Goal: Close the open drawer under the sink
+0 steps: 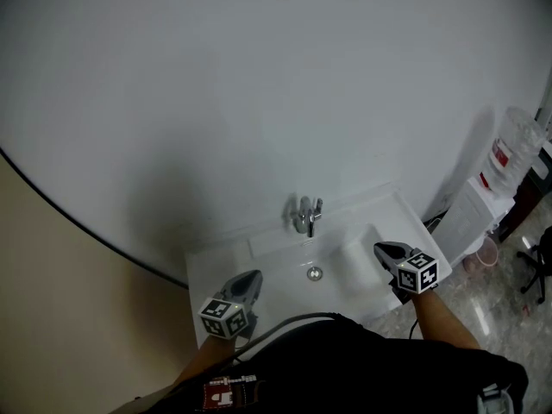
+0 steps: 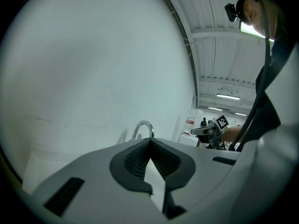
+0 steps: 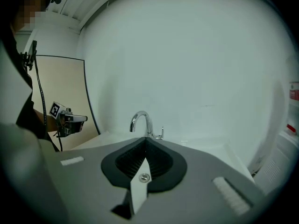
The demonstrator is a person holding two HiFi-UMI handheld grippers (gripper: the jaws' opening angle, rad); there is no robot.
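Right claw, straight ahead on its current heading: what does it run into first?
Most likely the faucet: in the right gripper view it stands almost dead ahead, just above the tips of the shut right claw. Depth is hard to judge; if the line passes beside it, the white wall behind comes next.

White sink (image 1: 259,247); chrome faucet (image 1: 306,216); beige wall panel (image 1: 60,317); black clothing (image 1: 345,365).

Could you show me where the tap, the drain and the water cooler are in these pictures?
tap (image 1: 307,216): head view, on its chrome spout.
drain (image 1: 315,273): head view, on its metal ring.
water cooler (image 1: 517,149): head view, on its clear bottle on top.
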